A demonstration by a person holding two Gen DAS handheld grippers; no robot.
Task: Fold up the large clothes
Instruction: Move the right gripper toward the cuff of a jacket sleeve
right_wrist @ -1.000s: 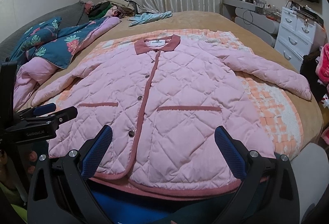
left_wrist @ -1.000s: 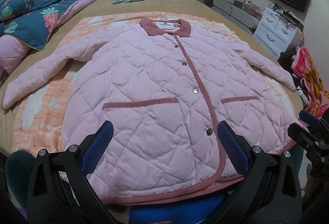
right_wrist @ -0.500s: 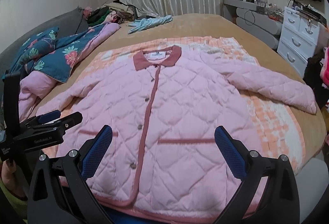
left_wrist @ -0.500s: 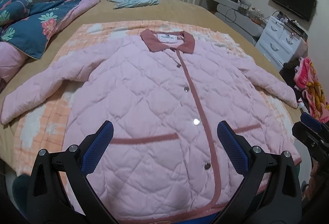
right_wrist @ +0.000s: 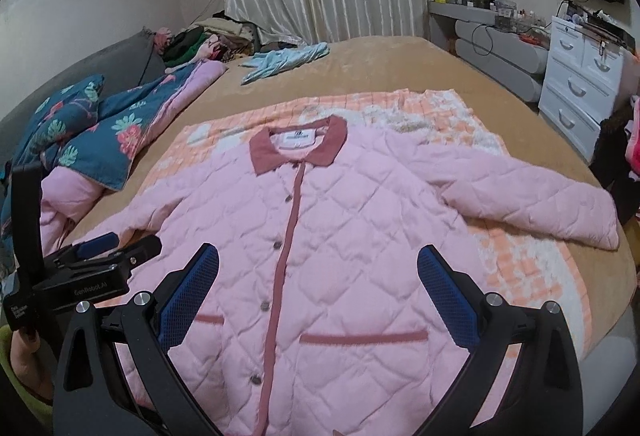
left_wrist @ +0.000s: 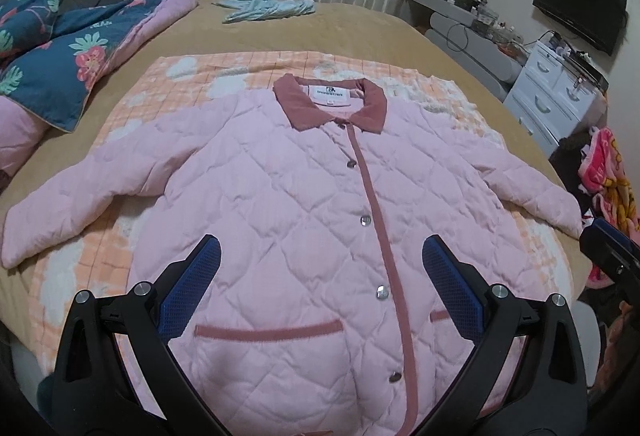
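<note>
A pink quilted jacket (left_wrist: 304, 212) with a dark pink collar (left_wrist: 332, 108), placket and pocket trims lies flat and buttoned, front up, on an orange checked blanket (left_wrist: 192, 76) on the bed. Both sleeves are spread out to the sides. It also shows in the right wrist view (right_wrist: 340, 236). My left gripper (left_wrist: 320, 256) is open and empty above the jacket's lower front. My right gripper (right_wrist: 318, 268) is open and empty above the lower front too. The left gripper shows at the left edge of the right wrist view (right_wrist: 100, 256).
A blue floral quilt (left_wrist: 68, 60) lies at the bed's left. A light blue garment (left_wrist: 268, 6) lies at the far end. A white drawer unit (left_wrist: 560, 92), a TV (left_wrist: 580, 12) and a pile of bright cloth (left_wrist: 608, 172) are on the right.
Both grippers have moved forward over the jacket toward the collar. The hem has dropped out of view. Both stay open.
</note>
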